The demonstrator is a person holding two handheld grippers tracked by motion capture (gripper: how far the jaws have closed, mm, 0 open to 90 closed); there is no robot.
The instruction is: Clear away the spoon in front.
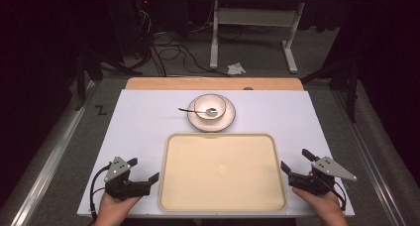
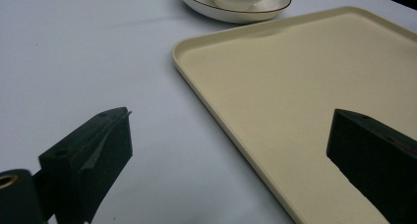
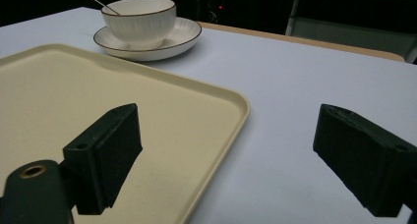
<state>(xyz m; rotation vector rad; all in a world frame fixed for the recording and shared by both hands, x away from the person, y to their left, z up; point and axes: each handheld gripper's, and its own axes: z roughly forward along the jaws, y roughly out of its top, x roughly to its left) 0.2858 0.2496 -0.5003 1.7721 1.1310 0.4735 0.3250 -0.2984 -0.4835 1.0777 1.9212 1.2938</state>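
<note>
Both tools sat at the near edge of the counter (image 1: 138, 117), flanking the beige tray (image 1: 223, 171). The left hand-held gripper (image 1: 146, 173) rested at the tray's nine o'clock side with its jaws spread wide and holding nothing; one jaw hung over the tray's rim, the other over the bare white surface. The right hand-held gripper (image 1: 294, 160) mirrored it at three o'clock, jaws equally wide and empty, straddling the tray's right rim. The tray lay flat and bare at the middle of the counter, nearest the person.

At the tray's twelve o'clock, just beyond its far rim, a saucer (image 1: 211, 113) carried a white bowl (image 1: 210, 106), and a spoon (image 1: 198, 110) rested in the bowl with its handle sticking out toward nine o'clock.

The likeliest trouble was an uneven lift. If only one side closed on the low, smooth rim, the tray would probably tilt or slide out of the jaws. A forward push during the grab could shove the tray's far rim into the saucer, rocking the bowl and flipping the spoon out. Jaws closing too shallowly would likely slip off the rounded lip, and one scraping down onto the counter could snag the white covering.
</note>
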